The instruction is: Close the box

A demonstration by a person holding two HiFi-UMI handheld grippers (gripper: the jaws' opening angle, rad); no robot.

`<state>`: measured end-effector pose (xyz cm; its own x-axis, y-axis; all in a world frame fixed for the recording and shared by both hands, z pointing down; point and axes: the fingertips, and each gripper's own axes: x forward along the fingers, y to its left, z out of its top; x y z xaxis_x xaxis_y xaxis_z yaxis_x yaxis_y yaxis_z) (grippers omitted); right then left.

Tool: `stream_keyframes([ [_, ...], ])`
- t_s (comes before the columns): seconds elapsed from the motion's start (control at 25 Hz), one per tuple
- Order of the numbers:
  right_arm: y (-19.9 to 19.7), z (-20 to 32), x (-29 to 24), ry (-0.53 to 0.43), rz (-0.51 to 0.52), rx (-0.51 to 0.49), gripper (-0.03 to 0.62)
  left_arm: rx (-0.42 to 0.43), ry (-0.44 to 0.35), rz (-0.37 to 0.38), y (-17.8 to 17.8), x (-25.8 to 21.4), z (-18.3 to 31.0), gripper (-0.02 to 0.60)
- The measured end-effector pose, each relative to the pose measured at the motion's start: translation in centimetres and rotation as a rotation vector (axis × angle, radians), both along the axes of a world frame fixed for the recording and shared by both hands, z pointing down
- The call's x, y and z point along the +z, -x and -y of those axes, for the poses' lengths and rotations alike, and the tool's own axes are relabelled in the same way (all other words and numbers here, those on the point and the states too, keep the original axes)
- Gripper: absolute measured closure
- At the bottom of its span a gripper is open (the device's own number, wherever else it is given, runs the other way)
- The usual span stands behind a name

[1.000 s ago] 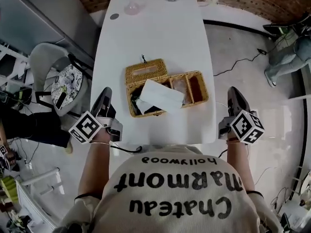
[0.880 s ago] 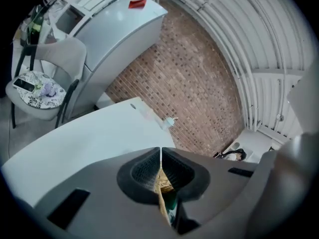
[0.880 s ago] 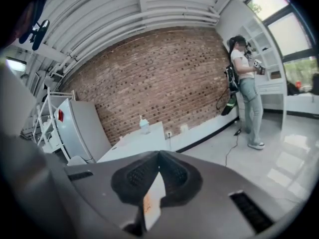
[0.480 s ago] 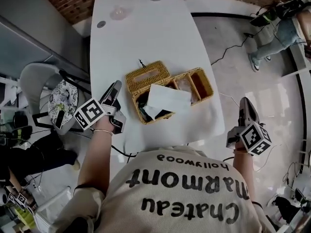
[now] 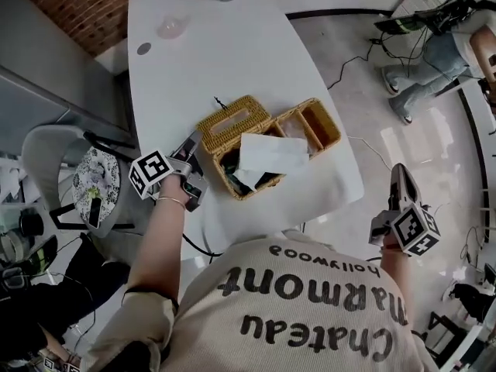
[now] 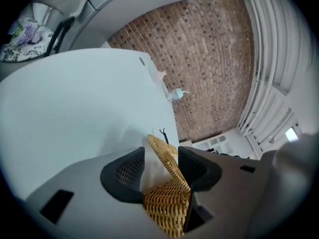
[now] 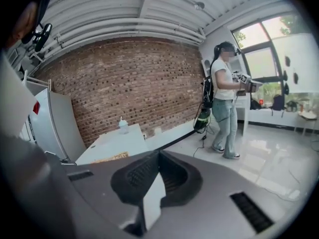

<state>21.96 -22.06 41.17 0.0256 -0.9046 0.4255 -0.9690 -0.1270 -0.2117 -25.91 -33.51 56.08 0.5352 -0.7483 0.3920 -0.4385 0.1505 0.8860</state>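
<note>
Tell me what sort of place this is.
Probably an indoor lab or studio workspace: a bare brick wall, a long white table on a glossy floor, and another person standing nearby holding equipment.

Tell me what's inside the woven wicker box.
A white sheet lies across the woven wicker box, something dark showing under its near edge. The end compartment looks empty. Whatever the sheet covers is hidden.
</note>
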Motion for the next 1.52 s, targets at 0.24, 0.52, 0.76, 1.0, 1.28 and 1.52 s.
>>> stream_keyframes([
  [0.24,-0.5,-2.3,-0.3,0.008,-0.025,0.045,0.591,0.043,0.015,-0.040,-1.7,1.3,0.6,0.370],
  [0.52,-0.3,-4.2,-0.1,0.015,-0.032,0.075,0.591,0.046,-0.006,-0.074,-1.8,1.0,1.2,0.407],
  [0.76,0.5,-5.5,0.2,0.015,-0.024,0.090,0.591,0.052,-0.087,-0.027,-1.8,-1.3,1.9,0.380],
  [1.0,1.6,-6.4,1.6,0.023,0.004,0.101,0.591,0.069,-0.210,0.061,-1.4,-4.7,2.6,0.387],
  [1.28,2.2,-6.6,1.8,0.025,0.015,0.091,0.591,0.127,-0.347,0.156,-2.1,-8.6,2.0,0.387],
  [1.52,1.7,-6.2,1.4,0.011,0.022,0.080,0.591,0.213,-0.474,0.263,-3.5,-11.3,0.6,0.379],
])
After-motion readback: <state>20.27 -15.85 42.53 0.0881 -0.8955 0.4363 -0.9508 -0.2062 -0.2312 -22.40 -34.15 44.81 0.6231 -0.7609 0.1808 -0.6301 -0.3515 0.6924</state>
